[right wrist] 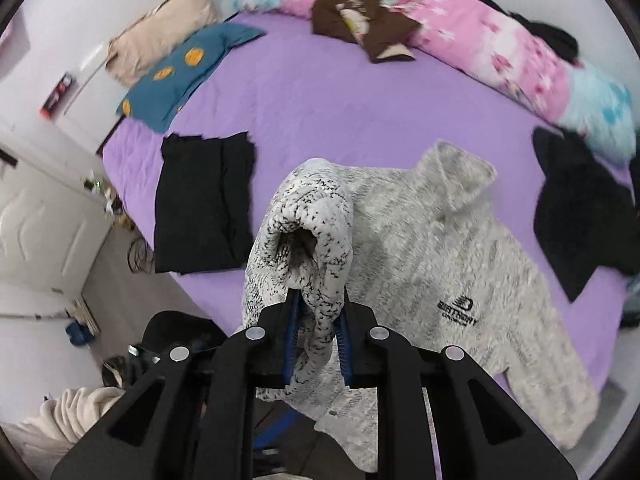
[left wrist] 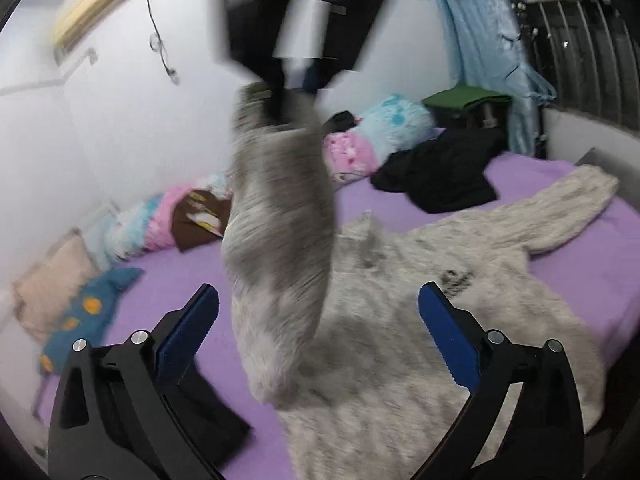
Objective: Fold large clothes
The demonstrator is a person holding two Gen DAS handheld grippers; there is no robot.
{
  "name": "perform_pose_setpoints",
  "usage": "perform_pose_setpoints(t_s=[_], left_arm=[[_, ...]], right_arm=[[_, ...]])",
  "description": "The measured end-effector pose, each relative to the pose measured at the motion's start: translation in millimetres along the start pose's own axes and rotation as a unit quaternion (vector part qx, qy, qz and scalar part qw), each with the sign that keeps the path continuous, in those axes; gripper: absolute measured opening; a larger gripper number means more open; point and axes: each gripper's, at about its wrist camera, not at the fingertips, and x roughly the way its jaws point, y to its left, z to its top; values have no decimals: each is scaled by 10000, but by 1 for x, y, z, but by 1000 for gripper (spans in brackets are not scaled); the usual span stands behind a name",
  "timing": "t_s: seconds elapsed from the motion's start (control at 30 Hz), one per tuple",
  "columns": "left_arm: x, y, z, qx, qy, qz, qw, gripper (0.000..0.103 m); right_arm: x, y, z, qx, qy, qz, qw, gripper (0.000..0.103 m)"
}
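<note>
Holding the cuff end of one sleeve (right wrist: 308,232) of the grey fuzzy sweater (right wrist: 452,248) in my right claw (right wrist: 318,320), blue pads clamped tight on the knit near the bottom middle of the right wrist view. That sleeve rises off the bed and hangs in front of the lens, with the open cuff looking back at me. My left claw (left wrist: 318,340) is spread wide at the bottom of the left wrist view with nothing gripped; the sweater's body just lies on the sheet beyond its open fingers.

From the left wrist view the lifted sleeve runs up the middle of the frame to the other claw at top centre, all pretty blurred. The rest of the sweater lies flat on the purple sheet (right wrist: 320,92), its collar toward the pillows and its small black logo (right wrist: 458,312) at lower right of the right wrist view. A folded black garment (right wrist: 204,204) sits left of it, well apart, and a crumpled black one (right wrist: 580,216) sits at the right edge. A pink-and-blue blanket (right wrist: 500,44) runs along the top.
</note>
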Motion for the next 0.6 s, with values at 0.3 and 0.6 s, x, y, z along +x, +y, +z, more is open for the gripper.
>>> perform_pose_setpoints(t_s=[0.3,0.6], left_arm=[[37,27,-27,-1023,841,-774,9882,97],[125,74,-43,-2318,1664,-947,9537,97]], right_arm=[[43,-143,-85,1183,-476,1461,9810,16],[104,-235,-170,2096,-985,2099,9499,16]])
